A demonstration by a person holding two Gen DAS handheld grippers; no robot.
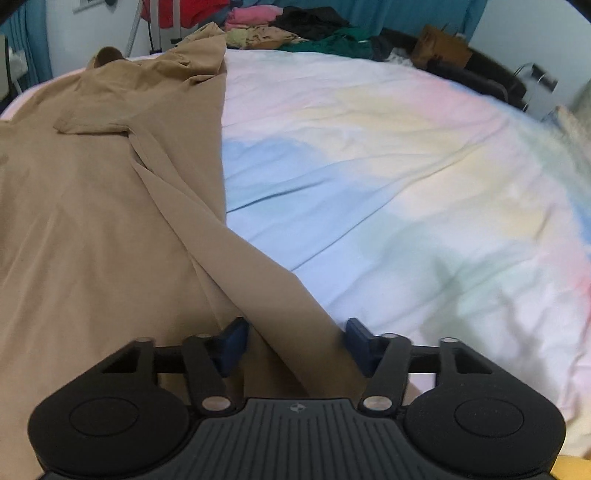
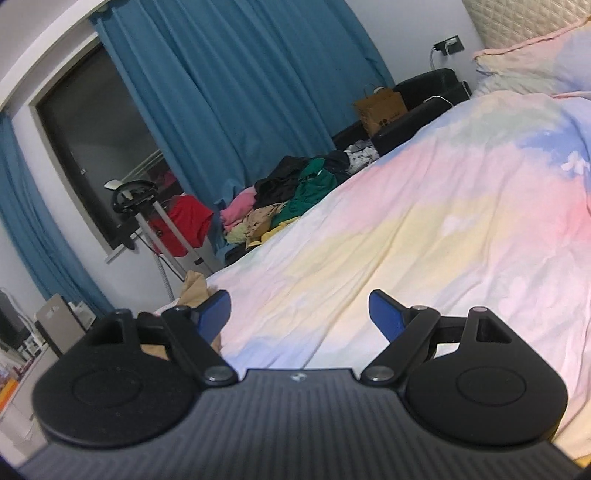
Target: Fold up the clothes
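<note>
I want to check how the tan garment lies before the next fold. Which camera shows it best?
The left wrist view: the tan garment spreads across the bedsheet, one flap running between the open left tongs. The right wrist view shows only a scrap of it beside the open right tongs.

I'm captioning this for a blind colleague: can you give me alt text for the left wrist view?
The open left gripper straddles a strip of a tan garment spread over the left side of a bed with a pastel bedsheet. A pile of clothes lies at the far edge, before a blue curtain.
</note>
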